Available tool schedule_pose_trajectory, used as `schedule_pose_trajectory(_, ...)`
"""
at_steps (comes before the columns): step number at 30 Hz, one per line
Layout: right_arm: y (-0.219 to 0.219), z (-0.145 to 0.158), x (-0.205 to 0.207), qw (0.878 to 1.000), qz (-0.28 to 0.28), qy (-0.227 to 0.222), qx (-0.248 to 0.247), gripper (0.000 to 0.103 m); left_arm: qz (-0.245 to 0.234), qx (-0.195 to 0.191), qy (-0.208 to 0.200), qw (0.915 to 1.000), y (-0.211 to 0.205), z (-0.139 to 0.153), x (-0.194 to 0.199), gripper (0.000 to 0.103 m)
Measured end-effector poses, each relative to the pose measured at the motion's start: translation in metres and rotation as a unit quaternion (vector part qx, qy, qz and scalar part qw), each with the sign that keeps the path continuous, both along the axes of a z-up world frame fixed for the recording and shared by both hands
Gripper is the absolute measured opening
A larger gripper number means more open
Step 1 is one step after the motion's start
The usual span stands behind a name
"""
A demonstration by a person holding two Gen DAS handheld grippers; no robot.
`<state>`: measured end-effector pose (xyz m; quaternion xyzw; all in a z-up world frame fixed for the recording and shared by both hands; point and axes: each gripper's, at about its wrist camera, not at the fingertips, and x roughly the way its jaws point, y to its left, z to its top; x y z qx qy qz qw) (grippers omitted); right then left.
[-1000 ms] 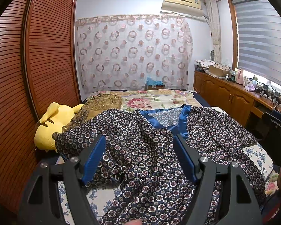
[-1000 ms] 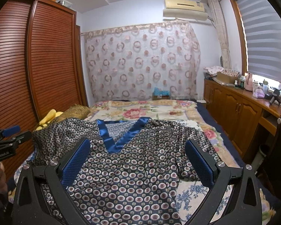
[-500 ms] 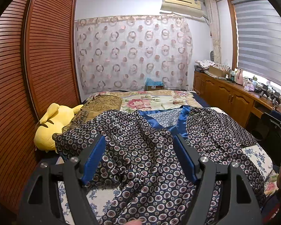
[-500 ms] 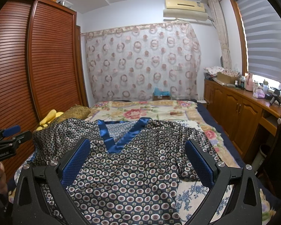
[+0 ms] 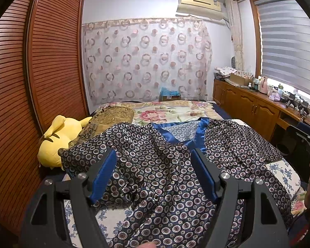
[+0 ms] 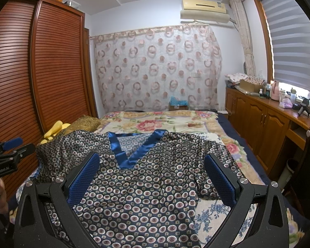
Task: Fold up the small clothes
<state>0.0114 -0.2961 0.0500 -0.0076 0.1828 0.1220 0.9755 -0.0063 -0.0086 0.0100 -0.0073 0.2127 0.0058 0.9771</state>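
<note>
Bedroom, floral bed (image 6: 175, 122). Patterned top (image 6: 138, 190) spread flat across near end, collar away, sleeves out, rumpled at left sleeve. No fold made yet; all folding left. Left gripper (image 5: 153, 165) and right gripper (image 6: 152, 169) gaping above cloth, holding nothing.

a yellow plush toy (image 5: 55, 142) lies at the bed's left edge beside a gold cushion (image 5: 111, 116), against the slatted wooden wardrobe (image 5: 41, 66). a circle-patterned curtain (image 6: 157, 68) hangs behind, under an air conditioner (image 6: 204, 8).
</note>
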Motion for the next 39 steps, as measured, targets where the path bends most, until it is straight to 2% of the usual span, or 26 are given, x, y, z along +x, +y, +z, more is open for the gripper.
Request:
schedule_pose_trajectory(25,0.005,0.000,-0.003,1.000,0.002,-0.001,0.003,0.103,-0.004,-0.005,0.004,1.0000,0.002,-0.002,-0.001,0.075)
schedule_pose_trajectory(29,0.017,0.001,-0.001,1.000,0.010,0.003,0.004,0.103,-0.001,-0.011,0.025,0.9996,0.014,-0.015,0.004,0.075)
schedule_pose_trajectory(39,0.035,-0.028,0.015,0.999,0.039,0.008,-0.007,0.103,0.042,-0.028,0.078,0.9957,0.075,-0.060,0.024,0.075)
